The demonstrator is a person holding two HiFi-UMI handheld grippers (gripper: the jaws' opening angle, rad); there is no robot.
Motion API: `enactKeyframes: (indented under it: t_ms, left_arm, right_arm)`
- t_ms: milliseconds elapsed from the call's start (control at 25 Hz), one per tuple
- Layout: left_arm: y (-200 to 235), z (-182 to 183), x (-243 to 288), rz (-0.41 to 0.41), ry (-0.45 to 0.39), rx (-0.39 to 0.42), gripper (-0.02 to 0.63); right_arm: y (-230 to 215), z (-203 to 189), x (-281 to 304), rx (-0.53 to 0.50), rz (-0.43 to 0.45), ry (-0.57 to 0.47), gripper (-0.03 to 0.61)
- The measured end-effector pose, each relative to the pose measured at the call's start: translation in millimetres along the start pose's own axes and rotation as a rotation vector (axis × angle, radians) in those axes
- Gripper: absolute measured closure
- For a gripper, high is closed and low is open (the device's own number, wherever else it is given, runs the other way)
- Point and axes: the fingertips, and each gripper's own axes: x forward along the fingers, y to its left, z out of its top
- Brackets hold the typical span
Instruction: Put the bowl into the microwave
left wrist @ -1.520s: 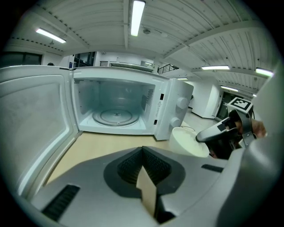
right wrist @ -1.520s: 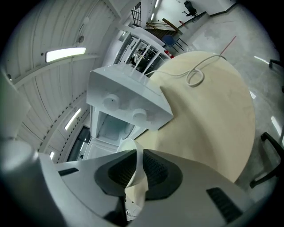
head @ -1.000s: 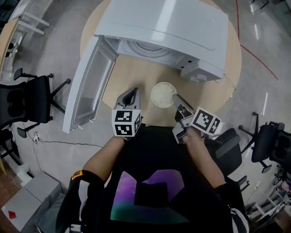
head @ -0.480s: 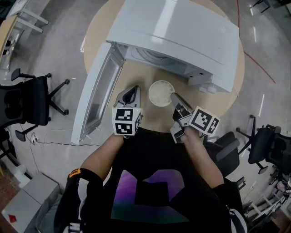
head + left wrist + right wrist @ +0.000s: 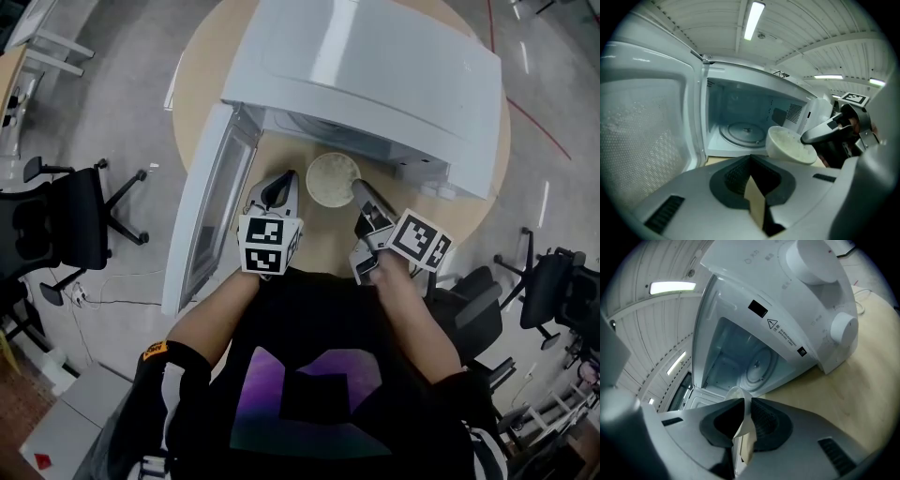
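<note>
Right gripper [image 5: 360,192]: jaws pinched on bowl [image 5: 331,178] rim; to be carried level into microwave [image 5: 375,75].
Left gripper [image 5: 279,187]: jaws pressed together, empty.

Item one: a round table [image 5: 323,246] with a pale wood top, standing on a grey polished floor [image 5: 122,122] that carries a thin red line [image 5: 534,127] far to my right and a loose dark cable [image 5: 112,278] to my left. Item two: black office chairs, one well off to my left [image 5: 56,220] and one to my right [image 5: 562,300], with a grey box [image 5: 66,427] on the floor at lower left. Item three: long ceiling light strips [image 5: 753,18] overhead, set in a ribbed white ceiling.
</note>
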Motion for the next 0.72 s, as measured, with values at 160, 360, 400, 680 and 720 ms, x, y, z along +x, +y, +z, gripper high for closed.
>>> enactKeyframes:
  t_ms: [160,360,400,680,720]
  left_arm:
    - [4.4,6.9,10.8,-0.009,0.005,0.012,0.568]
    - [12.5,18.5,25.2,-0.011,0.003,0.027,0.568]
    - [14.0,20.1,28.3,-0.011,0.004,0.031,0.568]
    - [19.5,30.0,44.5,-0.003,0.005,0.049,0.568]
    - [20.4,31.0,45.4,-0.003,0.005,0.051,0.568]
  right_arm:
    - [1.0,10.1,14.0,0.017,-0.009,-0.042,0.52]
    - [3.1,24.7,29.6,0.037,-0.02,-0.1,0.52]
    - [3.2,27.1,32.5,0.04,-0.023,-0.111,0.52]
    - [0.2,41.5,50.5,0.066,-0.044,-0.186,0.52]
    - [0.3,44.0,52.7,0.066,-0.047,-0.197,0.52]
